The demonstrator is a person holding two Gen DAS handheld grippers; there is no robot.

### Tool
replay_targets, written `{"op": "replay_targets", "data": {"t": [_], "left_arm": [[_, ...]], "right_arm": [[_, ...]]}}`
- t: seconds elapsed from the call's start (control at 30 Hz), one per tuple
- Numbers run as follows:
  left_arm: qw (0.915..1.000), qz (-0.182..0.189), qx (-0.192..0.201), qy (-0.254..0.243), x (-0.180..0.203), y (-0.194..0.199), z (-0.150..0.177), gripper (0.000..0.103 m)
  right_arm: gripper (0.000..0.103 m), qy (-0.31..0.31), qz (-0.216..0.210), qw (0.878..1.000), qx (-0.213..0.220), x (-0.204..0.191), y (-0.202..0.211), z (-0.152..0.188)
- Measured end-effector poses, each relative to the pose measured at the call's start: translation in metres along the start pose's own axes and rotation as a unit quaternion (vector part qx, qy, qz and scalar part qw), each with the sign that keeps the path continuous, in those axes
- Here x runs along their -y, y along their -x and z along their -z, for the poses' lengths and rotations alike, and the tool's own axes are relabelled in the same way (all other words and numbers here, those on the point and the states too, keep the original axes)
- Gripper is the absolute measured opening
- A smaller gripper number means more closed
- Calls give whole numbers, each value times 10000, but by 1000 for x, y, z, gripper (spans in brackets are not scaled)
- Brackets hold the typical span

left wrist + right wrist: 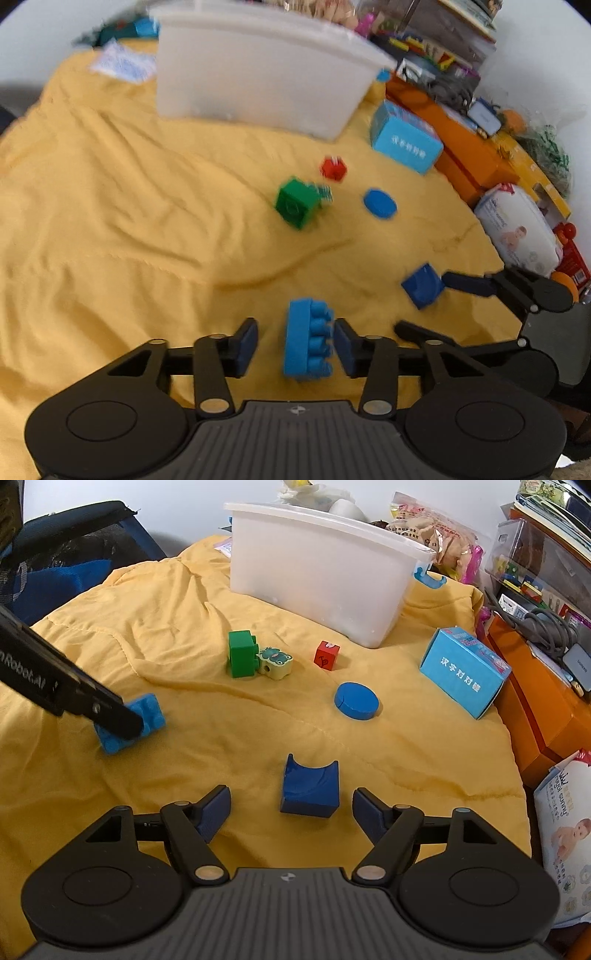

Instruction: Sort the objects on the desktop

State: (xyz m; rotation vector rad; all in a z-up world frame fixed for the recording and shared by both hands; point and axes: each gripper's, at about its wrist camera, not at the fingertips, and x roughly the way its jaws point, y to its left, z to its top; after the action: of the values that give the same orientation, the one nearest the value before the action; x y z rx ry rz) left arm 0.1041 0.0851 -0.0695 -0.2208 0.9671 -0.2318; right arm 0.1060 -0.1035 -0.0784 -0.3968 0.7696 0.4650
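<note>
**Both fingers spread, two blue pieces bracketed, neither gripped**

Fingers first. The left gripper stands partly spread around a light blue brick lying on the yellow blanket. Its right-side pad looks to be touching or almost touching the studs; the other pad is clear of the brick with a gap showing. No squeeze, then. This view is blurred, so the contact cannot be called firmly.

The right gripper is wide, with a dark blue arch block sitting between the pads, curved notch facing up, clear of both.

Elsewhere on the blanket: a green brick touching a small frog piece, a red cube, and a blue disc nearer the middle. A white bin stands at the far side, and a blue box to the right of the disc. Whatever is in the bin is hidden.

Step in hand, by my reading: lining up for pickups, both tools over blue items, nothing lifted.

Next move calls for centring each piece between the pads, closing on flat sides rather than studs or the curved notch, then carrying toward the bin. The soft, wrinkled blanket could let a piece tip as the pads close.
</note>
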Motion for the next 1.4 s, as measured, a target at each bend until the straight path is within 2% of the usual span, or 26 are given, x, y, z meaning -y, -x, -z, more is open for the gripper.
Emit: {"op": "replay_targets", "data": {"t": [0.07,0.3,0.33,0.43,0.57,0.7,0.77,0.87,0.93,0.97,1.0,1.07,1.23,1.4], "left_arm": [[9997,-145,129,-132,1,6,-2,64],[9931,-918,247,-693,4,15,1,64],[9932,-888,307,-691,4,19,1,64],[9954,-472,460,-700,9,28,3,64],[9940,-415,255,-984,27,19,9,64],[9918,-504,133,-1163,34,5,16,64],[9915,-581,71,-1158,32,-4,17,63],[9923,-482,95,-1139,30,-10,17,53],[9921,-423,63,-1182,31,-13,18,38],[9918,-403,44,-1209,32,-15,20,28],[9919,-363,75,-1214,32,-14,21,28],[9922,-247,168,-1210,32,-11,22,28],[9935,-133,430,-1045,29,3,7,28],[9888,-148,1185,-899,26,38,-38,28]], "right_arm": [[76,-25,-20,10000,-8,1,0,0],[77,41,-5,10000,-8,0,0,0],[77,38,-11,10000,-11,0,0,0],[77,46,-7,10000,-10,0,0,0],[77,64,6,10000,20,0,1,-1],[77,-26,68,9992,397,4,12,-5],[75,-98,127,9992,375,6,9,-7],[65,-284,23,9994,189,11,0,-8],[53,-373,-6,9993,63,13,-6,-7],[53,-433,-49,9990,-1,15,-8,-6],[52,-545,-100,9985,5,17,-9,-5],[35,-608,-223,9979,-16,19,-8,-5],[34,-531,-393,9978,24,17,1,-9],[34,-318,-303,9973,589,23,23,-41]]}}
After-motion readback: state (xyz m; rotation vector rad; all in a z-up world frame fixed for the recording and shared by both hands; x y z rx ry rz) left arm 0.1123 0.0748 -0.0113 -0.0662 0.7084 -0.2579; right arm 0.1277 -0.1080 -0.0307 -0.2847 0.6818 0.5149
